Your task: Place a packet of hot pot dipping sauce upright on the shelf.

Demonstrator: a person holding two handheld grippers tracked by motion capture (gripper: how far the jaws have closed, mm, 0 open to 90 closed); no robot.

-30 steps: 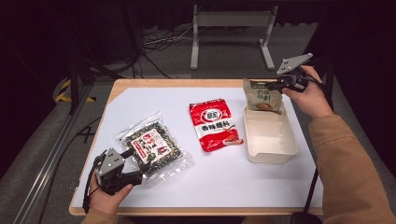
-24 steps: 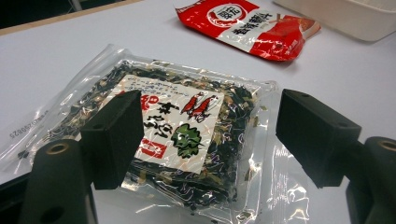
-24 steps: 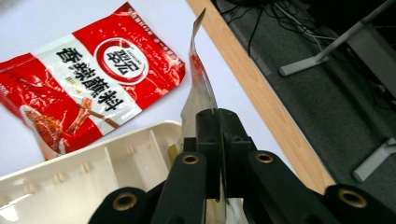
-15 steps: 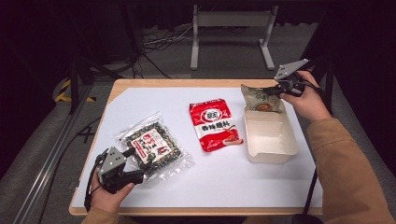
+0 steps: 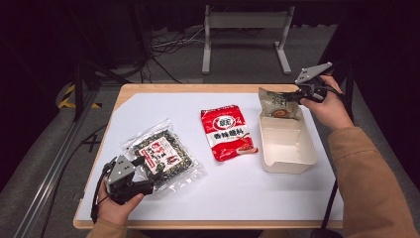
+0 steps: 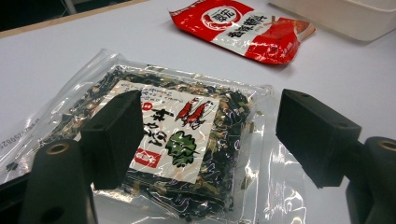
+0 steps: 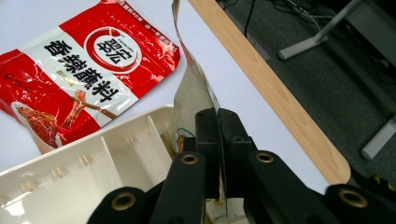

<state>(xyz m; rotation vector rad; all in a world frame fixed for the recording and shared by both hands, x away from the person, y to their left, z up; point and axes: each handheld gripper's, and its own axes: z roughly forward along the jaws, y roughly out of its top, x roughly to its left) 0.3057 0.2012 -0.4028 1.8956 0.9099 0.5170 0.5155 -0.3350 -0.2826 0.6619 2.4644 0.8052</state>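
My right gripper (image 5: 297, 95) is shut on the edge of a tan snack pouch (image 5: 278, 105), holding it upright above the far end of a cream rectangular box (image 5: 287, 148). In the right gripper view the jaws pinch the pouch's thin edge (image 7: 196, 88) over the box (image 7: 70, 177). A red seasoning packet (image 5: 228, 131) lies flat mid-table. A clear bag of dark dried seaweed (image 5: 161, 156) lies at the front left. My left gripper (image 5: 136, 181) stands open at its near corner, jaws spread over the bag (image 6: 177, 144) without pinching it.
A white sheet (image 5: 208, 198) covers the wooden table, whose edge (image 7: 280, 102) runs close behind the pouch. Dark floor, cables and a metal stand's legs (image 5: 242, 29) lie beyond the far edge.
The right gripper has lifted the pouch slightly and moved it a little farther back over the box's far end. The left gripper has stayed in place.
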